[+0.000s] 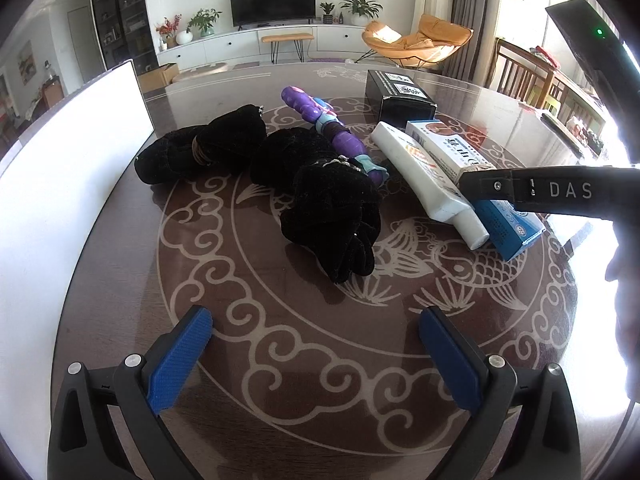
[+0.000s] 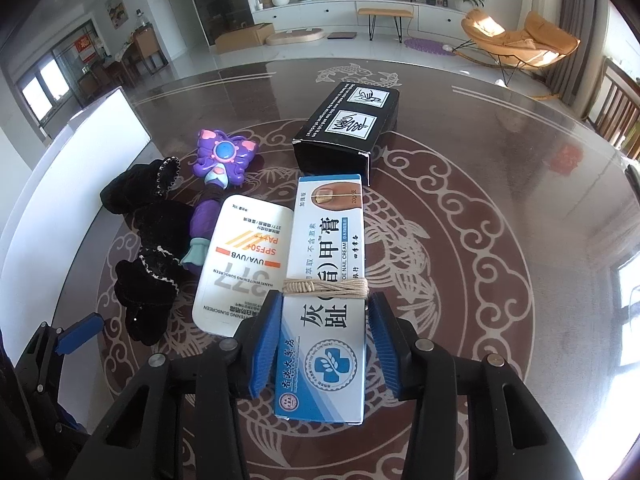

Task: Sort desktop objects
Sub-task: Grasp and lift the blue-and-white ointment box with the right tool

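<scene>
Glossy patterned table [image 2: 460, 208]; ribbed fingers [image 2: 264, 340] flank cardboard box [image 2: 328, 264].

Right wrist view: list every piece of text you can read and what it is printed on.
"SPF50+ PA+++", "UVA/UVB", "377", "HANXI WHITENING SUNSCREEN": white sunscreen tube, upside down.
"灰趾(后)甲膏", "TOE NAIL CREAM", "20g": blue and white nail cream box, between the right gripper jaws.
Black box: two brush-character labels; side print too small to read.
"DAS": right gripper finger, left wrist view.
Remaining fine print: too small.

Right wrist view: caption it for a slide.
Right tool straddles the nail cream box, with the sunscreen tube alongside on the table.
</scene>
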The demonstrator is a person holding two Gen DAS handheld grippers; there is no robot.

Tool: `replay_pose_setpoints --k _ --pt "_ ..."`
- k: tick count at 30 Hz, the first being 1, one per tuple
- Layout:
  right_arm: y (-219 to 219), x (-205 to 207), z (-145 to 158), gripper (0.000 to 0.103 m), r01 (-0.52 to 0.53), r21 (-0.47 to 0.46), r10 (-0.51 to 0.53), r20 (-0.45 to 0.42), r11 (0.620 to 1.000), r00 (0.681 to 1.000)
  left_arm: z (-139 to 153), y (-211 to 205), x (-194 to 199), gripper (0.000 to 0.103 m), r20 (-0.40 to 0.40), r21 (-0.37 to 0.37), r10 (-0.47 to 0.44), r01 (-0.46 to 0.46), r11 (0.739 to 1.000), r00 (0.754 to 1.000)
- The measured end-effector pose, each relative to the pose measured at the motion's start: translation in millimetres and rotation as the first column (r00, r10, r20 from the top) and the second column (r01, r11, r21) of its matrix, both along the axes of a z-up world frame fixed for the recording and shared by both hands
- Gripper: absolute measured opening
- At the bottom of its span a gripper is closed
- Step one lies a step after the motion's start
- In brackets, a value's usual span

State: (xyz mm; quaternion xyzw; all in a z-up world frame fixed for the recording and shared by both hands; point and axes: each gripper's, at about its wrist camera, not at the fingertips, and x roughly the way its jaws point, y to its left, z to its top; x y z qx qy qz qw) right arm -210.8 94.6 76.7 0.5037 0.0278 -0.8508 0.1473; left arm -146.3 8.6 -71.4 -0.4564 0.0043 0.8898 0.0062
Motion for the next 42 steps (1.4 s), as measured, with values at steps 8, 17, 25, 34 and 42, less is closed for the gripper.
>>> replay_pose_setpoints --k 8,17,25,34,42 --pt "32 38 1 0.045 0.085 0.032 -0.085 -0.001 0.996 0.996 0 0 0 0.103 0.000 0.000 0.000 0.000 1.000 1.000" --pt "64 94 3 0.047 0.090 0.049 -0.088 -0.049 0.995 0.995 0 0 0 0.103 0.000 0.000 0.000 0.000 1.000 1.000" --pt "55 89 -11 0.063 0.063 0.095 -0.055 -0.083 0.993 0.995 0 -1 1 0.103 0.000 0.000 0.000 0.000 1.000 1.000" --pt "64 93 -17 0.084 0.109 0.069 -0.099 -0.137 0.992 0.986 1 -1 1 0.103 0.000 0.000 0.000 0.000 1.000 1.000" --pt "65 94 -19 0.091 0.111 0.066 -0.100 -0.145 0.992 0.984 0 -1 1 0.103 0.000 0.000 0.000 0.000 1.000 1.000"
